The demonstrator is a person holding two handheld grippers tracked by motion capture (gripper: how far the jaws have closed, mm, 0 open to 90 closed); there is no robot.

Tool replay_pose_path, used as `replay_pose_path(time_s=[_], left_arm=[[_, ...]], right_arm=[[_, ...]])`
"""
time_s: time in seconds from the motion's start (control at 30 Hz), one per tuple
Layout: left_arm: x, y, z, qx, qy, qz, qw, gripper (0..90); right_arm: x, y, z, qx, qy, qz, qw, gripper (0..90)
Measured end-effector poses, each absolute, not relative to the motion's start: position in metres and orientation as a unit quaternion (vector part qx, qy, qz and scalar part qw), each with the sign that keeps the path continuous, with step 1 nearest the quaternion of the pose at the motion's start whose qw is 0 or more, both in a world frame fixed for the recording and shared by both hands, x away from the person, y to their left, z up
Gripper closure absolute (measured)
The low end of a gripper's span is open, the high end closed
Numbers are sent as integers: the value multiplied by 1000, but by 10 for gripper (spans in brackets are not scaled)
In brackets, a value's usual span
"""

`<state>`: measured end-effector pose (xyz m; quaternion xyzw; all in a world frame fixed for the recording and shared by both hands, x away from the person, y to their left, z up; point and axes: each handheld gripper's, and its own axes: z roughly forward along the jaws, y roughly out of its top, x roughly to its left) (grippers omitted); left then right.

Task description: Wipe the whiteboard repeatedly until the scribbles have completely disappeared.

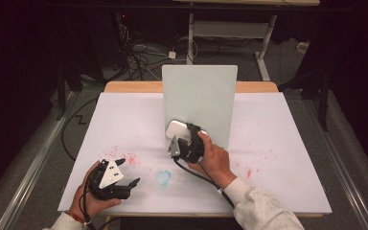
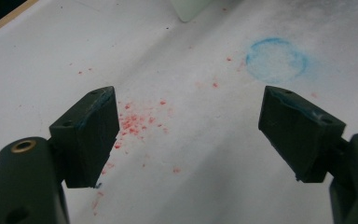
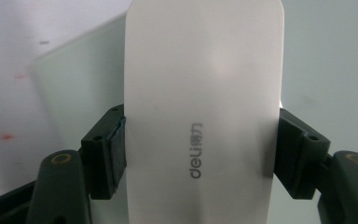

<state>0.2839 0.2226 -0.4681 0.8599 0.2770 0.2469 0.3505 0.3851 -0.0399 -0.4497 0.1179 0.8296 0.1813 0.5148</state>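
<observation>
1. A person at a white table [image 1: 278, 143] holds a black two-jaw gripper in each hand.
2. The right gripper [image 1: 184, 136] is clamped on a white rounded block [image 3: 203, 107]; in the right gripper view one black pad presses each long side of it, and grey "deli" lettering runs along its face.
3. In the high view the block [image 1: 176, 128] sticks out from the jaws toward the far left, against the lower left corner of a pale green board [image 1: 201, 96].
4. That board stands upright just beyond the right gripper, near the table's middle.
5. The left gripper [image 1: 127, 173] rests low on the near left part of the table, well apart from the right one.
6. Its jaws are spread wide with nothing between them.
7. Just ahead of the left gripper's jaws lie red specks [image 2: 137, 122], and farther ahead toward its right jaw a faint blue ring [image 2: 276, 58] marks the table.
</observation>
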Motion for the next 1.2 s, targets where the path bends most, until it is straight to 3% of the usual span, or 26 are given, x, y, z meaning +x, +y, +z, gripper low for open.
replay_pose_path(time_s=[0.3, 0.9, 1.2], left_arm=[[285, 221, -468, 860, 276, 247, 350, 196], [285, 221, -468, 862, 273, 246, 348, 196], [285, 220, -469, 862, 274, 246, 348, 196]], right_arm=[[396, -78, -420, 178, 813, 210, 512, 306], [382, -82, -454, 154, 830, 177, 507, 306], [386, -97, -444, 173, 827, 189, 500, 306]])
